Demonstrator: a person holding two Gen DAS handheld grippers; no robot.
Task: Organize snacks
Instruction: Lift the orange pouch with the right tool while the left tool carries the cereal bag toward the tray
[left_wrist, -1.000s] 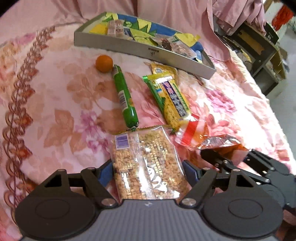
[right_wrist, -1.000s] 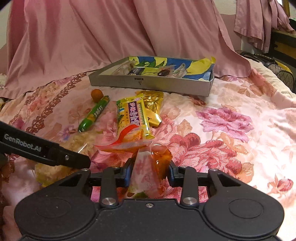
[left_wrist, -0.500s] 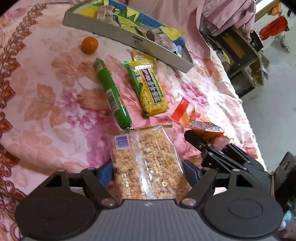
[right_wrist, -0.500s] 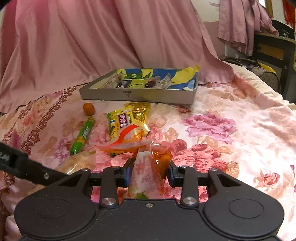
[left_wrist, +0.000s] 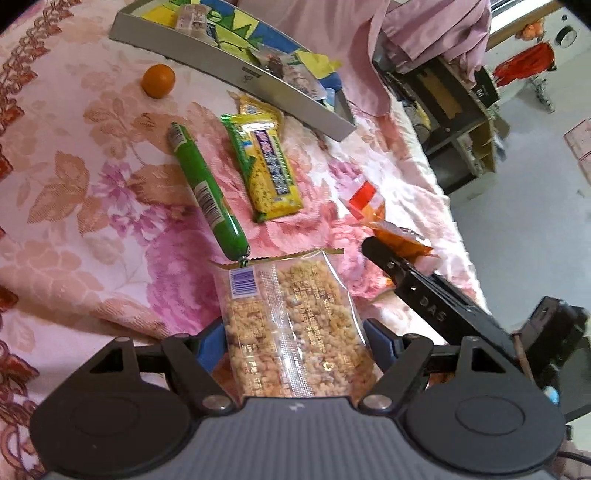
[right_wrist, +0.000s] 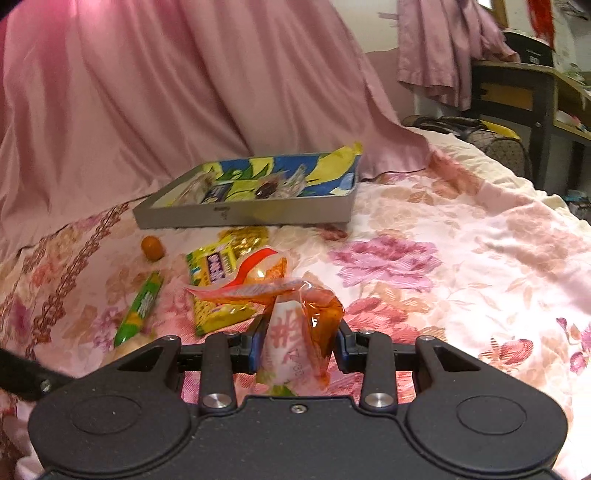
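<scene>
— Where do the snacks sit?

— The clear pack of puffed-grain snack (left_wrist: 291, 325) is clamped between the blue pads of the left hand-held gripper (left_wrist: 291, 341), its barcode end pointing away over the flowered bedspread (left_wrist: 74, 206). The right hand-held gripper (right_wrist: 297, 347) is closed on an orange sachet (right_wrist: 306, 332), whose crinkled top fans out to the left above the fingers.

— And the loose ones?

— Just beyond the grain pack lies a green sausage stick (left_wrist: 205, 192), its near tip almost touching the pack's sealed edge. To its right is a yellow wafer bar (left_wrist: 266, 168), and a gold wrapper (left_wrist: 255, 107) peeks out from under the bar's far end. A small orange fruit (left_wrist: 158, 80) sits apart, far left — near the tray's front wall. A red-and-clear packet (left_wrist: 364, 201) lies to the right of the bar, close to the sachet.

— The tray?

— The grey tray (right_wrist: 243, 216) stands at the far side of the bed, lined in blue and yellow, with several small wrapped sweets (right_wrist: 277, 186) inside; which sort cannot be told. Pink drapery (right_wrist: 166, 92) hangs behind it — a dark shelf unit (left_wrist: 454, 122) stands off to the right.
</scene>
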